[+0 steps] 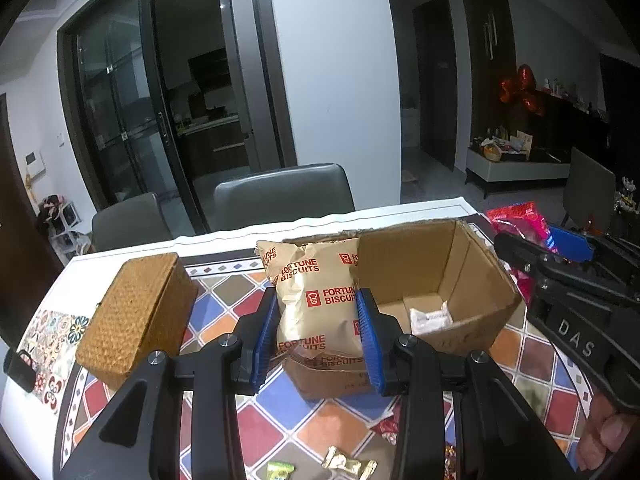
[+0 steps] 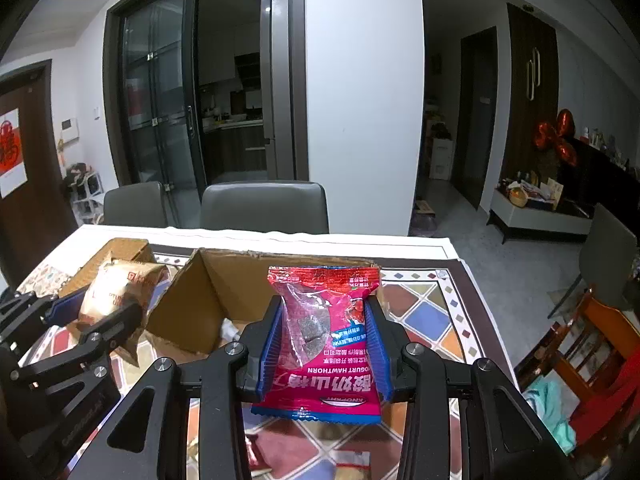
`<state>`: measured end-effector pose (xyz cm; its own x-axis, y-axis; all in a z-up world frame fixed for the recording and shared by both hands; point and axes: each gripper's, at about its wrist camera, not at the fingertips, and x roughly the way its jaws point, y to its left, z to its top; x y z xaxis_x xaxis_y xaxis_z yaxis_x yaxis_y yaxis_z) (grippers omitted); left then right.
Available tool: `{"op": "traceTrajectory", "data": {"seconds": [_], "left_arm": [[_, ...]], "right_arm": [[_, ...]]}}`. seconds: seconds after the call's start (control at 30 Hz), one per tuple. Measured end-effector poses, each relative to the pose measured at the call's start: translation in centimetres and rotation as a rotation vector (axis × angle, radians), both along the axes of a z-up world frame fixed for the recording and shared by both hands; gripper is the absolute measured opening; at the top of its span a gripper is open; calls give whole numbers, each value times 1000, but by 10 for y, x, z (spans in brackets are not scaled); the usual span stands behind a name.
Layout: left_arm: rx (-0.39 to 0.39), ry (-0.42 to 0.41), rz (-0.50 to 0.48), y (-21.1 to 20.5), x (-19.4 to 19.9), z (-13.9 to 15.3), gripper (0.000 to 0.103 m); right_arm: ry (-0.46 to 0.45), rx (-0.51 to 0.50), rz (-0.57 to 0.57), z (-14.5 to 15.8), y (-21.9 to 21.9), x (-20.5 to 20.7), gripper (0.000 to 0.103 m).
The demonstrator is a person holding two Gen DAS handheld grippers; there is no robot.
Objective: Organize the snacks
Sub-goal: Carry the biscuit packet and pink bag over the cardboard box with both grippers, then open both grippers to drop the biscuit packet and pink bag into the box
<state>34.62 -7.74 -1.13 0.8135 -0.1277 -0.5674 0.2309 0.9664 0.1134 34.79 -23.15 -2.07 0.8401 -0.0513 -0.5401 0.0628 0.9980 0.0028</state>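
Holding one packet apiece, both grippers are poised at the open cardboard box [image 1: 460, 280], and both grips look sound. Left gripper [image 1: 318, 340]: jaws pinching the tan biscuit bag [image 1: 316, 300] across its middle, blue pads pressed into both sides, the bag upright and lifted at the box's near left corner. Right gripper [image 2: 324, 352]: jaws pinching the red hawthorn snack packet [image 2: 324, 332], which stands upright with its print upside down, in front of the box's near right side. The box sits on a table with a patterned cloth [image 1: 248, 420]; its inside appears nearly empty apart from a small white packet [image 1: 432, 316] on the floor. A woven basket [image 1: 136, 312] with a closed lid stands just left of the box. Small wrapped sweets [image 1: 348, 462] lie loose on the cloth nearest the camera. Judgement: the step in hand is carrying both packets over the box rim for release. Recommended: clear the near wall fully before lowering, since the bag's bottom edge hangs low and could catch the cardboard; keep the two grippers apart over the opening to avoid a clash; lower each packet close to the floor, biscuit bag to the left half, red packet to the right, then spread the jaws; the biscuits are likely brittle, so no added squeeze
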Motion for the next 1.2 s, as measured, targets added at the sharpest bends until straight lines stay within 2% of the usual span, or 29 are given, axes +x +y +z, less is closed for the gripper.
{"op": "traceTrajectory", "data": {"seconds": [0.47, 0.8, 0.97, 1.0, 1.07, 1.13, 1.2], "left_arm": [[-9, 2, -16, -6, 39, -6, 38], [-10, 15, -18, -6, 52, -15, 39], [-7, 13, -16, -5, 54, -17, 44], [-5, 13, -15, -4, 53, -17, 50], [1, 6, -4, -2, 52, -17, 58], [2, 4, 2, 0, 51, -16, 64], [-1, 0, 8, 2, 50, -15, 69]], "right_arm": [[18, 5, -2, -8, -4, 30, 40], [39, 13, 7, -14, -5, 50, 40], [36, 21, 5, -15, -7, 54, 41], [39, 25, 7, -16, -7, 55, 42], [37, 28, 4, -16, -9, 54, 54], [22, 18, -12, -16, -9, 51, 74], [10, 15, -21, -14, -10, 49, 80]]}}
